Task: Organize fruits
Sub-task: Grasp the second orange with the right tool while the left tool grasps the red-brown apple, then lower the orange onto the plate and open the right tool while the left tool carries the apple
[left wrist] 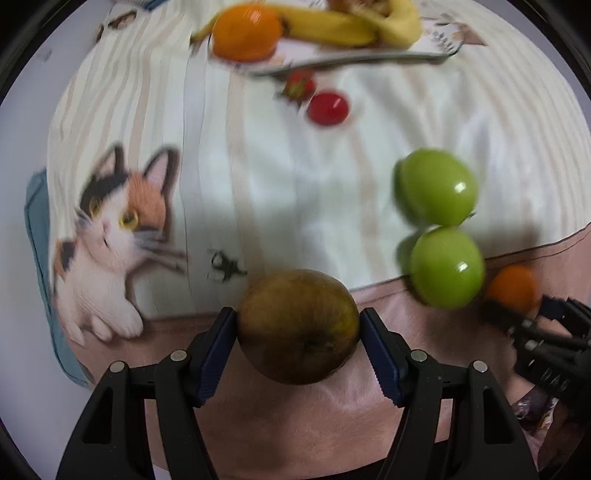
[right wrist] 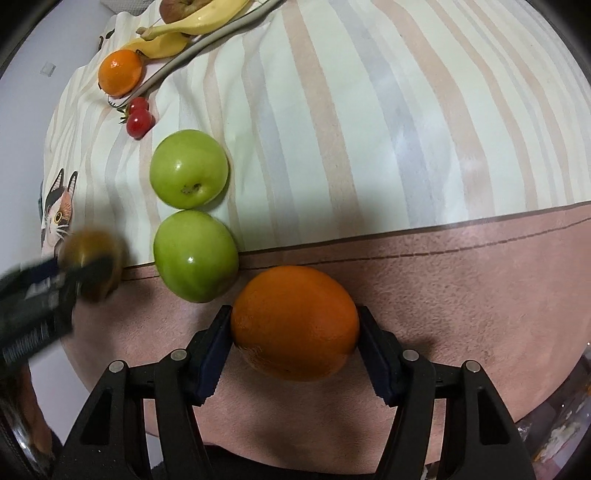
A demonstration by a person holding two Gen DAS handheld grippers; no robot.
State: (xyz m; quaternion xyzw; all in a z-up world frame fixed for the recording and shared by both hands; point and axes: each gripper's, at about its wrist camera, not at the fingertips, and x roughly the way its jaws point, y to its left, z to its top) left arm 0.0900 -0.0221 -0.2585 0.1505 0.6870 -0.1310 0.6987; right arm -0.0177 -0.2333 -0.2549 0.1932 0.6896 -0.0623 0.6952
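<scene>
Striped cat-print cloth [right wrist: 332,110] covers the desk, pink band nearest the tongs. Left tongs [left wrist: 298,326] pinch a brownish-green apple [left wrist: 298,326] at its widest girth; right tongs [right wrist: 294,323] pinch an orange [right wrist: 294,323] likewise. Both fruits look firm, round, fairly heavy and smooth, so likely to roll or slip; grip across the middle. Two green apples [right wrist: 189,168] sit ahead-left of the right tongs, cherry tomatoes [right wrist: 139,122] beyond, plate [right wrist: 177,62] with bananas [right wrist: 192,26] farthest.
</scene>
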